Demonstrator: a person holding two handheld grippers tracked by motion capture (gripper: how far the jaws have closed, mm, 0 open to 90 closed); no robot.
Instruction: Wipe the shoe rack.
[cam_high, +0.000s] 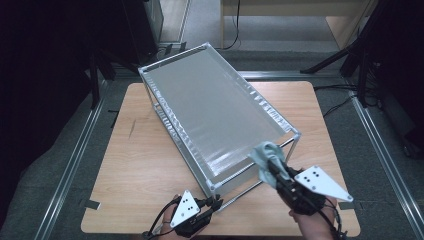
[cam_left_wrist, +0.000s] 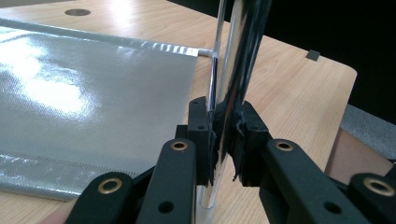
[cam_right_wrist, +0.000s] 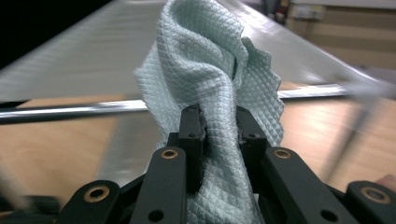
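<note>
Fingers of the right gripper (cam_high: 267, 162) pinch the cloth (cam_right_wrist: 210, 79), left gripper (cam_left_wrist: 224, 135) clamps the post (cam_left_wrist: 243, 56): wipe the shelf (cam_high: 215, 110) with firm, flat strokes toward upper left.

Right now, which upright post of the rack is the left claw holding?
The near corner post at the table's front edge, closest to the person; the left claw is shut on it.

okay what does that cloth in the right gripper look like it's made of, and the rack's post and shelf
Cloth: pale green, waffle-textured weave, soft folds, probably microfibre.
Post, clamped by the left gripper: mirror-bright reflections, likely chromed or polished metal.
Shelf: grey sheet with glossy glare and fine woven grain, perhaps coated fabric or plastic.
</note>
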